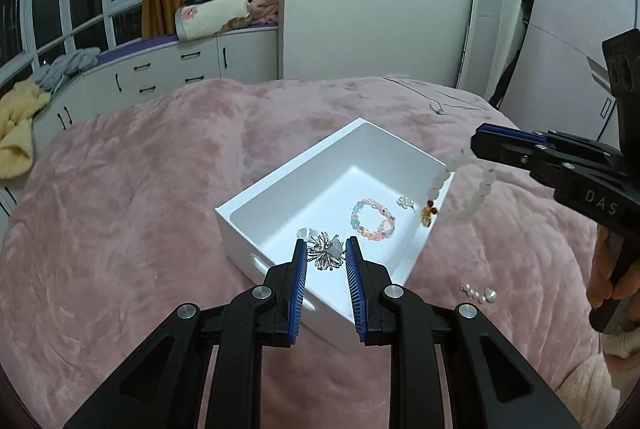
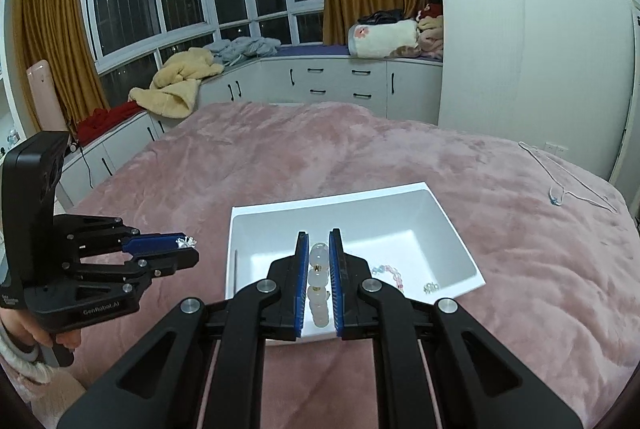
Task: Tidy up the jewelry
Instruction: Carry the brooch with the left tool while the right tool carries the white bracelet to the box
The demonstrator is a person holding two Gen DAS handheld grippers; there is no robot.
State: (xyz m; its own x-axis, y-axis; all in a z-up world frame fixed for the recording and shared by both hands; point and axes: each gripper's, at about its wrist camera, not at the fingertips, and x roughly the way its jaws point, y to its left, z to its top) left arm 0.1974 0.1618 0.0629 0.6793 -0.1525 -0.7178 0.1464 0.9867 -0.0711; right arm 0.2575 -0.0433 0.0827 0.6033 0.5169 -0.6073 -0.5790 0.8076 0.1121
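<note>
A white open box sits on the pink bedspread; it also shows in the right wrist view. Inside lie a pastel bead bracelet and a small pearl cluster. My left gripper is shut on a silver spiky brooch above the box's near corner; the brooch also shows in the right wrist view. My right gripper is shut on a white bead bracelet with a red and gold charm; it hangs over the box's right edge.
Loose pearls lie on the bedspread right of the box. A thin white necklace or cord lies at the bed's far right. White cabinets with piled blankets line the window side.
</note>
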